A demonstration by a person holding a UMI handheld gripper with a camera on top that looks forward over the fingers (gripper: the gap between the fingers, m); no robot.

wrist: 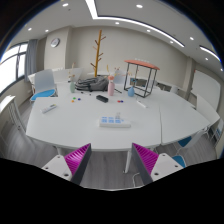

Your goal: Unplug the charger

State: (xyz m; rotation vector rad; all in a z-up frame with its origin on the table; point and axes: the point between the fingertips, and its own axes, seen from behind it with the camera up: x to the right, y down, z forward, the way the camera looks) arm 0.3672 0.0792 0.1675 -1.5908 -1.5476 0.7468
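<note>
**Fingers wide apart above a white desk, clutter far ahead**

Gripper view: the gripper [112, 160] hangs over the near edge of a large white desk [90, 125], its two fingers [72, 162] spread wide with nothing between them. The magenta pads face each other across an open gap — only the desk's edge and the dark floor show there.

Just beyond the fingers, at about 12 o'clock, a small flat light-blue packet [112, 121] lies alone on the bare desktop. Well past it, toward 11 o'clock, a cluster of small things sits on the far part of the desk: a dark block-like item [101, 98] that may be the charger, though it is too small to tell for sure, and a heap of cables and oddments [92, 83] behind it. No cord or socket can be made out clearly.

At 12 o'clock behind the clutter rises a wooden coat stand [98, 50] with bare pegs. At 1 o'clock a small side table with a reddish top [141, 65] stands on thin black legs on the desk's far side. At 10 o'clock a chair with a blue seat [43, 92] stands by the desk, near the windows [12, 66]. A round wall clock [55, 42] hangs at 11 o'clock — long ceiling lights [150, 27] run overhead.
</note>
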